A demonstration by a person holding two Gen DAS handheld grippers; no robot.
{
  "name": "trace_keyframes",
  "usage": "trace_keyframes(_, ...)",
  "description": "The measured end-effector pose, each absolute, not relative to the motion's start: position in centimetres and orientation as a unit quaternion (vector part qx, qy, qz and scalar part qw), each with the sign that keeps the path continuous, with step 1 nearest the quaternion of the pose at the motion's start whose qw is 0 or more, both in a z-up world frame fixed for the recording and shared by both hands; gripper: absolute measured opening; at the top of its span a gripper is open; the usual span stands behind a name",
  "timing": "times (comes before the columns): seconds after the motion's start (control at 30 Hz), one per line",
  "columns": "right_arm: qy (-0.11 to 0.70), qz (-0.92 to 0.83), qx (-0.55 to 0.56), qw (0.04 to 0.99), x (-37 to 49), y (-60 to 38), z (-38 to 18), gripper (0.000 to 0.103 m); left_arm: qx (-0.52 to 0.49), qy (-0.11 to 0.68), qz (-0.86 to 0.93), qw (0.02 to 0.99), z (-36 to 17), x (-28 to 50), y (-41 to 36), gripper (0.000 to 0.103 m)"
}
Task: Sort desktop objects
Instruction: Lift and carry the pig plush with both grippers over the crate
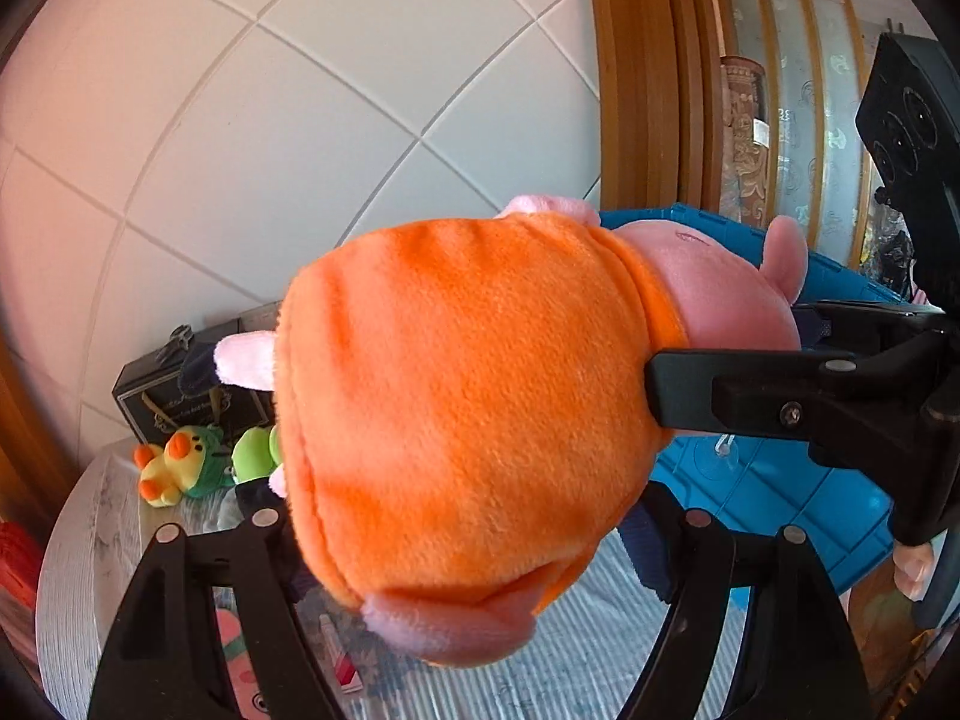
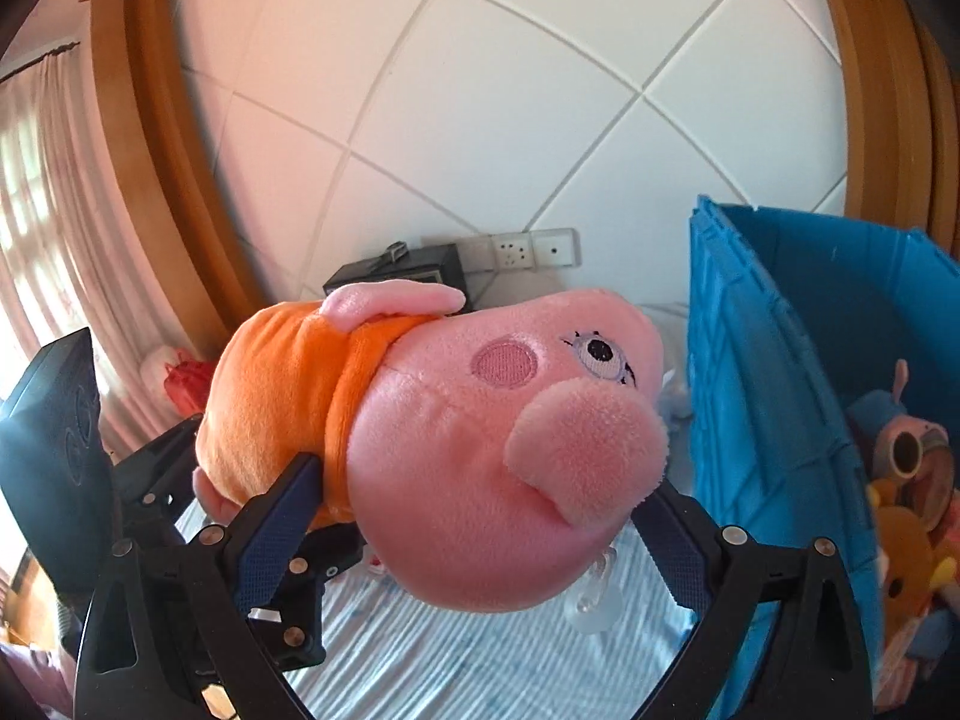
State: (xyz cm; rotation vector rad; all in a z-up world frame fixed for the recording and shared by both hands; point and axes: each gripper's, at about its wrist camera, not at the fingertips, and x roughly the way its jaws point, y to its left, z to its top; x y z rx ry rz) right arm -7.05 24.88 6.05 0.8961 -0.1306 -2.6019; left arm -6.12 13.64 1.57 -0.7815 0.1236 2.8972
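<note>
Plush pig [image 1: 474, 414] fills both views, lifted clear of the striped tabletop [image 2: 420, 654] and gripped from two ends. Left wrist view: mostly its orange dress, body pressed between the left gripper [image 1: 462, 516], jaws set wide around the bulk, a pink foot drooping at the hem. Right gripper [image 2: 480, 516] shows in that view as a black finger coming in from the right at the collar; in its own view its blue-padded fingers [image 2: 270, 540] clamp the pink head on either side, snout and one embroidered eye facing the lens. Blue crate [image 2: 774, 420] stands just right of the pig; only the right wrist view looks inside it, where other soft toys [image 2: 912, 480] are piled. Left wrist view sees just its outer wall behind the pig. Only the left view shows a yellow duck plush [image 1: 165, 468] and a green plush [image 1: 255, 450] on the table edge before a dark box [image 1: 180, 384]. Only the right view shows the wall sockets [image 2: 531, 249] and a curtain [image 2: 42, 180]. White tiled wall [image 1: 270, 120] behind all.
</note>
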Motion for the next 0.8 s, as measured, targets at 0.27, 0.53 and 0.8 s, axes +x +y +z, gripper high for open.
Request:
trace_keyframes(0.27,-0.065,-0.945,0.280,0.155,-5.0,32.5,9.6,0.100,-0.227,0.070,0.965,0.109,5.2,-7.8,21.8,0.078)
trace_keyframes(0.53,-0.081,-0.957,0.258,0.107,-3.6,40.7,12.1,0.100,-0.242,0.081,0.956,0.147,8.0,-11.0,30.7,0.080)
trace_keyframes(0.8,-0.104,-0.956,0.268,0.063,-3.5,48.8,13.0,0.101,-0.308,0.086,0.928,0.190,8.8,-15.4,38.9,0.080)
